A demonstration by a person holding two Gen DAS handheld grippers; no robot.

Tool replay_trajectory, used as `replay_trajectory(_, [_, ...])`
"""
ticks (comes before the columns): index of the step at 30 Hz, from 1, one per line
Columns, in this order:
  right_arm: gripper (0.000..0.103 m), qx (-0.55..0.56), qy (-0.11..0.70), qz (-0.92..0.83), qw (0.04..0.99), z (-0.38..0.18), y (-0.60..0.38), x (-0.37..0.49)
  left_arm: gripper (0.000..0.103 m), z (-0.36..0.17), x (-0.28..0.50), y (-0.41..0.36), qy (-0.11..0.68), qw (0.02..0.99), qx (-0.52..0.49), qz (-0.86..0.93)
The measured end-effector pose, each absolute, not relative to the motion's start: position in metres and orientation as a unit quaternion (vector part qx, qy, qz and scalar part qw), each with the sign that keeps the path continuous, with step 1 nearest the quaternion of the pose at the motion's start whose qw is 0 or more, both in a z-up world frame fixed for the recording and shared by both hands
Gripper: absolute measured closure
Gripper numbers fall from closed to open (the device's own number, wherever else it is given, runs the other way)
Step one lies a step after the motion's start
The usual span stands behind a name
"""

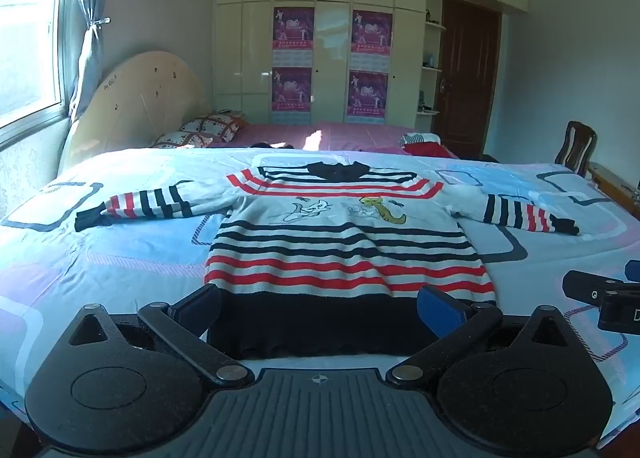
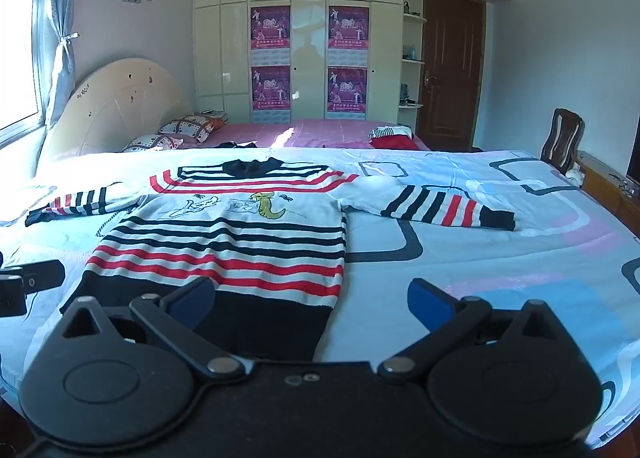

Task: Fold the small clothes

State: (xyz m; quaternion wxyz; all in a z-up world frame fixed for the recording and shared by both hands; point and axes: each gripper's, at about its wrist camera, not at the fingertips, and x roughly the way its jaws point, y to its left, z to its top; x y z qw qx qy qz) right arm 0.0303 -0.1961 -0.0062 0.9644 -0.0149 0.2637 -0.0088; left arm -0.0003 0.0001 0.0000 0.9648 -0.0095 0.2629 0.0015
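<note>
A small striped sweater in white, navy and red, with cartoon animals on the chest, lies flat on the bed with both sleeves spread wide; the right wrist view has the sweater left of centre. My left gripper hovers open over the dark hem, nothing between its fingers. My right gripper stands open over the hem's right corner, also bare. Part of the right gripper shows at the right edge of the left wrist view, and the left gripper at the left edge of the right one.
A light blue patterned sheet covers the bed. Behind it is a pink bedspread with pillows and a small pile of clothes. A wooden chair stands at the right, and a wardrobe and door at the back.
</note>
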Motion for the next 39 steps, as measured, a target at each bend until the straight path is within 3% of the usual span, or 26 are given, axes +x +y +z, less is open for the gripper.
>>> replay_trajectory(39, [0.0, -0.015, 0.264, -0.015, 0.964, -0.011, -0.196, 0.03, 0.0, -0.005, 0.005, 0.002, 0.27, 0.963, -0.005, 0.001])
